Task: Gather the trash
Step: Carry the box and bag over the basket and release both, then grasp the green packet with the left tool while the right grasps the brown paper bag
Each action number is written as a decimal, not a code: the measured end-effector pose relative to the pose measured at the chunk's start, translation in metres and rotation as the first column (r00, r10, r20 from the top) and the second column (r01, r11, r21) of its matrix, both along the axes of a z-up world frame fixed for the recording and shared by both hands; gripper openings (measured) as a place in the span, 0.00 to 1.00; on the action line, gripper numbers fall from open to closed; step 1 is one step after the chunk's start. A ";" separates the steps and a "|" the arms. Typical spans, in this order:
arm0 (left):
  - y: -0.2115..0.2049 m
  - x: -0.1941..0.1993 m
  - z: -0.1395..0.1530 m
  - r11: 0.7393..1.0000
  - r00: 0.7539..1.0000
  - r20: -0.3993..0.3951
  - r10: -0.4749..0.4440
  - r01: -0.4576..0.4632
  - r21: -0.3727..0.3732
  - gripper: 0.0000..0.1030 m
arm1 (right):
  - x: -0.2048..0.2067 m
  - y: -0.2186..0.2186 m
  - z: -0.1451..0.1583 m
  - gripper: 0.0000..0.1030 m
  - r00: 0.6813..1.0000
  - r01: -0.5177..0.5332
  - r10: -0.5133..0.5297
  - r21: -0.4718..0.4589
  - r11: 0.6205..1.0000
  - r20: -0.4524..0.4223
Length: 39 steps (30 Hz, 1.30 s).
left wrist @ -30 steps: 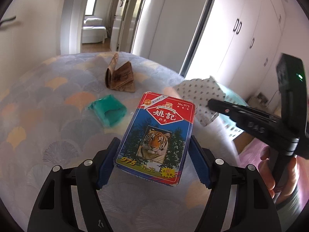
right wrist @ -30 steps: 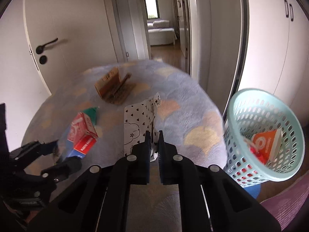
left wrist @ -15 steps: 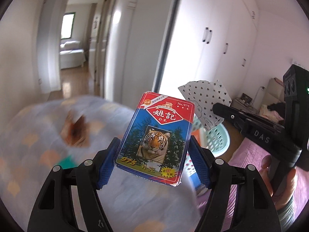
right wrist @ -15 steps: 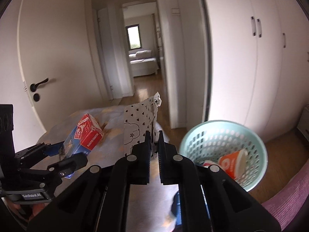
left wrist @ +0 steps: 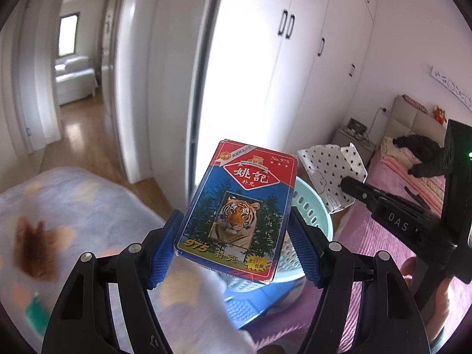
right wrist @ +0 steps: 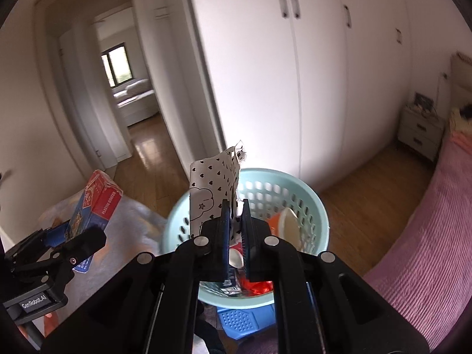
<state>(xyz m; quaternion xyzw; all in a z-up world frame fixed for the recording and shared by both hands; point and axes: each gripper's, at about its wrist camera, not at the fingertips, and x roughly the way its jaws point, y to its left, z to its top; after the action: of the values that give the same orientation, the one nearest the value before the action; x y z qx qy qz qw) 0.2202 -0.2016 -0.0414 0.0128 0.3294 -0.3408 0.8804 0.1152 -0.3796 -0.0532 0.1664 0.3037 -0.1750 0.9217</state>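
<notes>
While the left gripper (left wrist: 233,244) clasps a card box (left wrist: 239,215) between its fingers, the right gripper (right wrist: 236,224) pinches a heart-print paper bag (right wrist: 212,183) above the mint basket (right wrist: 312,206), at two o'clock of the box.

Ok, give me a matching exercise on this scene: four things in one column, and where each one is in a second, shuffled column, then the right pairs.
Things:
1. tiger card box
2. heart-print paper
3. orange cup
4. blue stool

Places:
A. lying inside the mint basket
B. under the basket
C. clamped in the left gripper
D. pinched in the right gripper

Pairs: 1-C, 2-D, 3-A, 4-B
</notes>
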 end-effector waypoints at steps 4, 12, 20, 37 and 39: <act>-0.029 0.023 -0.012 1.000 0.996 -0.084 -0.020 0.019 -0.006 0.67 | 0.009 -0.020 -0.019 0.05 0.995 0.077 -0.074 0.059 0.995 -0.062; -0.068 0.056 -0.047 1.000 0.985 -0.172 -0.029 0.030 0.001 0.68 | 0.025 -0.041 -0.050 0.10 0.986 0.116 -0.095 0.153 0.981 -0.134; -0.053 0.061 -0.056 0.999 0.977 -0.209 -0.029 0.024 -0.025 0.71 | 0.025 -0.031 -0.047 0.22 0.987 0.114 -0.092 0.175 0.978 -0.129; 0.048 0.006 -0.004 0.995 0.996 -0.050 0.074 -0.077 -0.064 0.76 | 0.025 0.036 -0.016 0.45 0.996 -0.077 0.082 0.125 0.989 -0.033; 0.062 -0.001 -0.001 0.994 0.995 -0.030 0.093 -0.095 -0.058 0.76 | 0.029 0.052 -0.016 0.45 0.993 -0.113 0.117 0.121 0.986 -0.034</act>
<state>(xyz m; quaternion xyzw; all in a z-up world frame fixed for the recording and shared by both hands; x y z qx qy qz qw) 0.2188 -0.1392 -0.0427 -0.0337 0.3314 -0.3089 0.8909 0.1439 -0.3281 -0.0692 0.1997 0.3413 -0.1065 0.9123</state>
